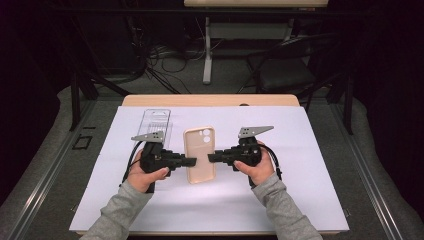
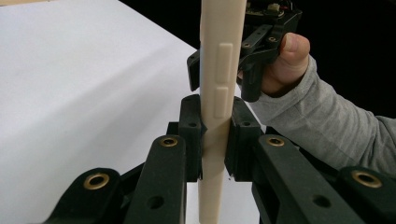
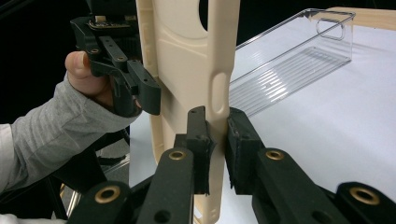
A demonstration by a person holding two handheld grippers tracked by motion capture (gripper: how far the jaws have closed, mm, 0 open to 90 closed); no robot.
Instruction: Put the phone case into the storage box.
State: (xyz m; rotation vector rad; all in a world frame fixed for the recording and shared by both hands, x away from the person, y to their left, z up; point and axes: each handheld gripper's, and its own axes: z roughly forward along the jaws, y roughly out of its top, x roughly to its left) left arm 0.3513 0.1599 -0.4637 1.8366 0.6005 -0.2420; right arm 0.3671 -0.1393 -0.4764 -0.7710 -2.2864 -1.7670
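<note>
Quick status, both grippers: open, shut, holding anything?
Left gripper: shut on the left edge of the beige phone case.
Right gripper: shut on the case's right edge.

Left gripper [image 1: 192, 161] and right gripper [image 1: 211, 158] faced each other at frame centre, jaws clamped shut; grey-sleeved forearms entered from the bottom edge.

Sleeves: grey knit, reaching both wrists.
Left gripper [image 1: 191, 161]: black two-jaw frame, brass-ringed pivot holes, grey three-cornered plate on top.
Right gripper [image 1: 212, 158]: same black build, grey plate.
Cables: black, trailing from each gripper.
</note>
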